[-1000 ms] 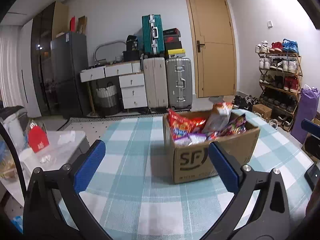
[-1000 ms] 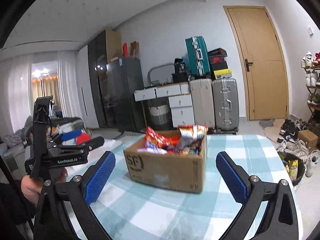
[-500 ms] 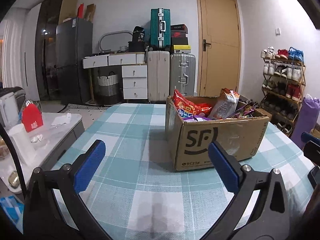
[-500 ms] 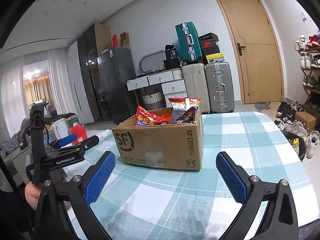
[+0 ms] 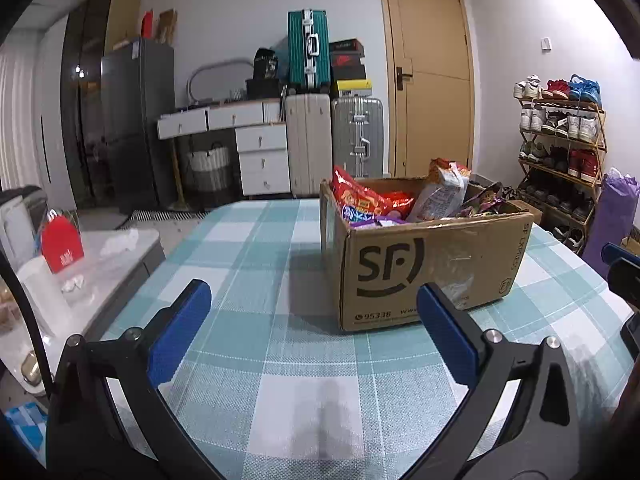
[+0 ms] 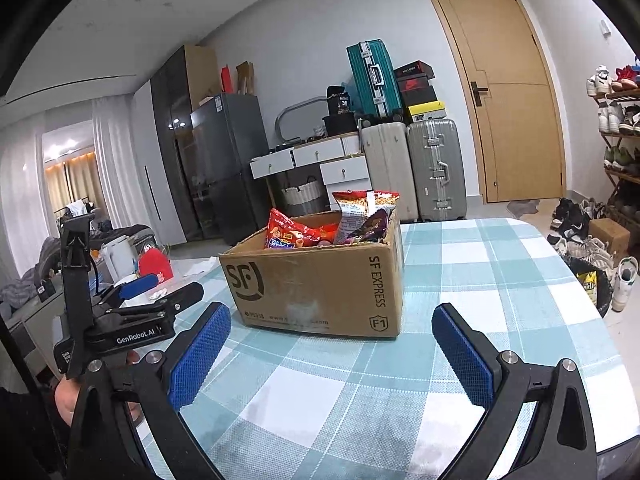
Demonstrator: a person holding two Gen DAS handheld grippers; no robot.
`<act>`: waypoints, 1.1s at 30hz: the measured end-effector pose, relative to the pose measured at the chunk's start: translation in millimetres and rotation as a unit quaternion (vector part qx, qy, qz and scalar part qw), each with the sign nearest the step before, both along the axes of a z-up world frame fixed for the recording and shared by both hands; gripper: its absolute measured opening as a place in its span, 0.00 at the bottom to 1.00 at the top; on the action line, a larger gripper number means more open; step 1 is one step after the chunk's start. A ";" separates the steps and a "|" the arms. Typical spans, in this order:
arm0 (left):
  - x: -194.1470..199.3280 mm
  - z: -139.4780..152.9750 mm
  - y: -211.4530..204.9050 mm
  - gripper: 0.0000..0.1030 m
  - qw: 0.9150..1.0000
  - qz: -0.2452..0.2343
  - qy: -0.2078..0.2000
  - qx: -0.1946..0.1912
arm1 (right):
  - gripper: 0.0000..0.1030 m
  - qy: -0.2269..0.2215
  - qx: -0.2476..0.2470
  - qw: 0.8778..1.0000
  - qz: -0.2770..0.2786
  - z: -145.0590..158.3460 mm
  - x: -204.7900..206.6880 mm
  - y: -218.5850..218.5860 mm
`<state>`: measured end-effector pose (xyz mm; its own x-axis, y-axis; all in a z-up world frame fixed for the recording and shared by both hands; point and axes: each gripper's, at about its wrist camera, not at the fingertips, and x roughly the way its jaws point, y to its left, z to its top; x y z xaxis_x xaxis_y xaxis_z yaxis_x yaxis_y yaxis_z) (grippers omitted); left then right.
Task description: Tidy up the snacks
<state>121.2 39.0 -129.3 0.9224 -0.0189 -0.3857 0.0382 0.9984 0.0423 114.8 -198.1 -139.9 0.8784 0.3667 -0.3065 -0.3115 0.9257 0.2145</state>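
A brown cardboard box marked SF stands on the teal checked tablecloth. Snack bags fill it: a red bag at the left, a tall pale bag upright, and purple packets beside it. My left gripper hovers open over the cloth just short of the box, nothing between its blue pads. My right gripper is also open and empty in front of the box. The left gripper shows at the left of the right wrist view.
A low side table with a red item stands left of the table. Suitcases, white drawers and a wooden door line the far wall. A shoe rack and a purple bag stand at the right.
Both grippers have dropped lower and come closer to the box, which now looks larger and is seen more from the side. Both stay open.
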 end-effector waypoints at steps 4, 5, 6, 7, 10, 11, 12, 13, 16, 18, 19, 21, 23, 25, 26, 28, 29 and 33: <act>-1.1 0.9 -1.1 1.00 1.000 -0.004 -0.002 0.003 | 1.00 -0.002 0.000 1.000 0.000 -0.2 -0.7 -0.2; 0.0 -0.1 -1.0 1.00 1.000 -0.008 0.003 -0.001 | 0.99 -0.001 0.001 1.000 0.000 -0.3 -0.7 -0.3; 0.6 -0.5 -0.4 1.00 1.000 -0.009 0.006 -0.003 | 1.00 -0.001 0.002 1.000 0.000 -0.5 -0.8 -0.5; 0.1 -0.3 -0.9 1.00 1.000 -0.007 0.007 -0.003 | 0.99 -0.001 0.002 1.000 0.000 -0.3 -1.0 -0.2; -1.3 0.7 -1.2 1.00 1.000 -0.006 0.007 -0.005 | 0.99 0.001 0.007 1.000 -0.002 -0.3 -1.7 -1.6; -2.6 1.7 0.0 1.00 1.000 -0.005 0.007 -0.005 | 0.99 0.002 0.009 1.000 -0.003 -0.4 -2.0 -2.2; -2.6 1.5 -0.2 1.00 1.000 -0.005 0.008 -0.006 | 0.99 0.003 0.011 1.000 -0.003 -0.1 -2.1 -3.6; -3.3 1.8 -0.5 1.00 1.000 -0.004 0.008 -0.006 | 0.99 0.003 0.012 1.000 -0.003 0.4 -1.3 -4.2; -1.1 1.0 2.5 1.00 1.000 0.000 0.013 -0.011 | 1.00 0.006 0.016 1.000 -0.004 0.8 0.1 -5.8; -0.2 0.5 5.2 1.00 1.000 0.002 0.014 -0.016 | 0.99 0.008 0.018 1.000 -0.005 0.7 1.3 -6.2; -0.1 0.2 6.0 1.00 1.000 0.002 0.014 -0.018 | 0.99 0.009 0.019 1.000 -0.005 0.4 1.3 -6.3; 0.5 0.6 6.1 1.00 1.000 0.002 0.015 -0.018 | 0.99 0.010 0.021 1.000 -0.006 0.2 1.8 -7.5; 1.7 -0.3 6.8 1.00 1.000 0.003 0.016 -0.015 | 1.00 0.009 0.021 1.000 -0.007 0.3 1.1 -7.8; 1.7 -0.8 7.4 1.00 1.000 0.003 0.015 -0.014 | 0.99 0.010 0.019 1.000 -0.006 0.2 1.2 -7.7; 2.1 -1.2 7.6 1.00 1.000 0.005 0.015 -0.013 | 0.99 0.010 0.019 1.000 -0.005 0.5 0.9 -8.0; 2.4 -1.6 7.4 1.00 1.000 0.004 0.015 -0.013 | 1.00 0.011 0.019 1.000 -0.004 0.4 1.0 -8.3; 2.4 -1.6 6.9 1.00 1.000 0.004 0.015 -0.011 | 1.00 0.011 0.019 1.000 -0.004 0.5 1.1 -8.4; 3.5 -2.8 5.1 1.00 1.000 -0.002 0.015 -0.010 | 1.00 0.013 0.019 1.000 -0.003 0.4 1.7 -8.0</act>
<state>124.7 44.0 -132.0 0.9103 -0.0300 -0.4128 0.0427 0.9989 0.0217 116.5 -206.2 -139.5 0.8730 0.3731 -0.3143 -0.2996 0.9185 0.2582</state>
